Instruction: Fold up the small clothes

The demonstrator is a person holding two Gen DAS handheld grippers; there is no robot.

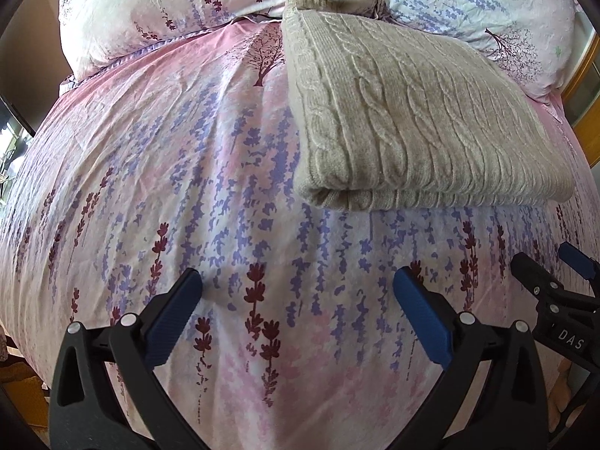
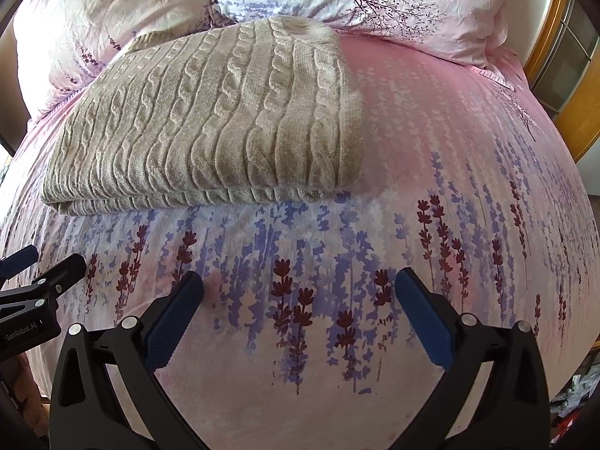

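A beige cable-knit sweater lies folded into a neat rectangle on the pink floral bed cover. It also shows in the right wrist view. My left gripper is open and empty, hovering over bare cover in front of the sweater, left of its near corner. My right gripper is open and empty, over the cover in front of the sweater's right near corner. Each gripper shows in the other's view, the right one at the right edge, the left one at the left edge.
Two floral pillows lie at the head of the bed behind the sweater. A wooden window frame stands to the right of the bed. The bed edge drops off at the left.
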